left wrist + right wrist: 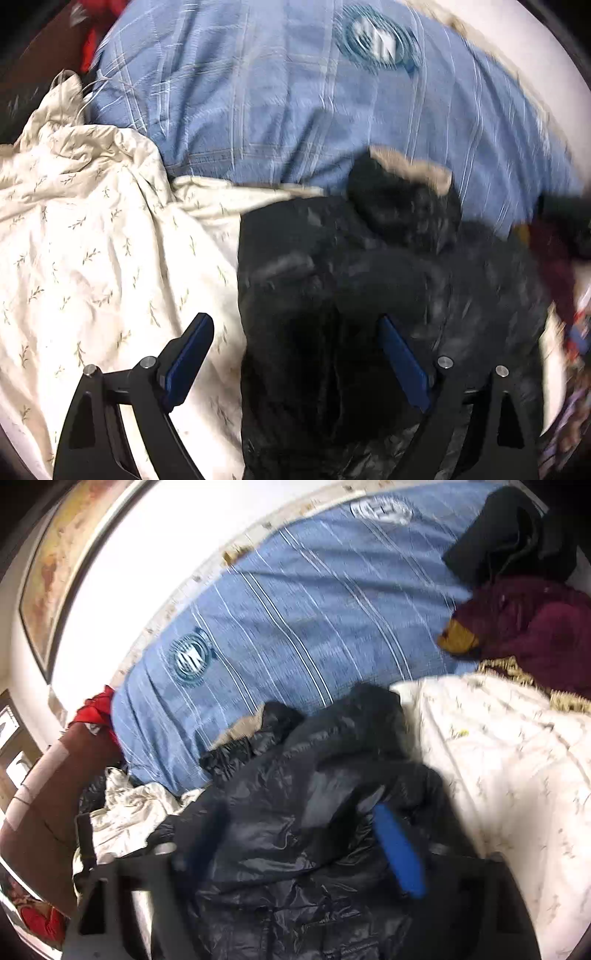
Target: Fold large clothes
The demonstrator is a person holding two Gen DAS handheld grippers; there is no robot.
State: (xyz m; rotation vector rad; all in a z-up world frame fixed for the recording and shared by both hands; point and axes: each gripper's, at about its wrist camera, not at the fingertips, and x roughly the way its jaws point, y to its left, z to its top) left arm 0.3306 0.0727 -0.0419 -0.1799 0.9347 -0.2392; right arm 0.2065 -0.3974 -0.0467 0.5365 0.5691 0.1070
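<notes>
Black jacket [351,295] lies crumpled just ahead of both claws, partly between left gripper [295,354] fingers, spread apart, clamping nothing. Right gripper [306,845] blurred, apparently apart too. Risk: slippery bunched fabric, claw pinches several layers or cream sheet [92,240] alongside.

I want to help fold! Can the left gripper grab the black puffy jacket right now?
Probably yes. The left gripper is open, and the black puffy jacket lies right under and ahead of it on the cream floral bedding, with nothing covering it.
</notes>
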